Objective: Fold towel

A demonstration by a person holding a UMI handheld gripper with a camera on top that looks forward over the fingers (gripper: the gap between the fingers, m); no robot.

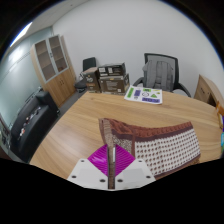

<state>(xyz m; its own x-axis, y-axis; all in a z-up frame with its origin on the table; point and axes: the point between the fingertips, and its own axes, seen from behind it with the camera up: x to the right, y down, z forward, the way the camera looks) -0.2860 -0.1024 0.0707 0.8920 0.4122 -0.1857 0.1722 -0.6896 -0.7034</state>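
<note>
A towel (160, 146) with a brown checked side and a white dotted side hangs lifted over the wooden table (90, 120). One corner of it runs down between my fingers. My gripper (111, 165) is shut on that towel edge, the magenta pads (100, 158) pressed together with the cloth pinched between them. The rest of the towel stretches off to the right, beyond the fingers, its far part draping toward the table.
A white and green box (145, 95) lies at the table's far end. A black office chair (158, 72) stands behind it. Stacked boxes (112, 77) and a wooden cabinet (52, 62) stand at the far left wall.
</note>
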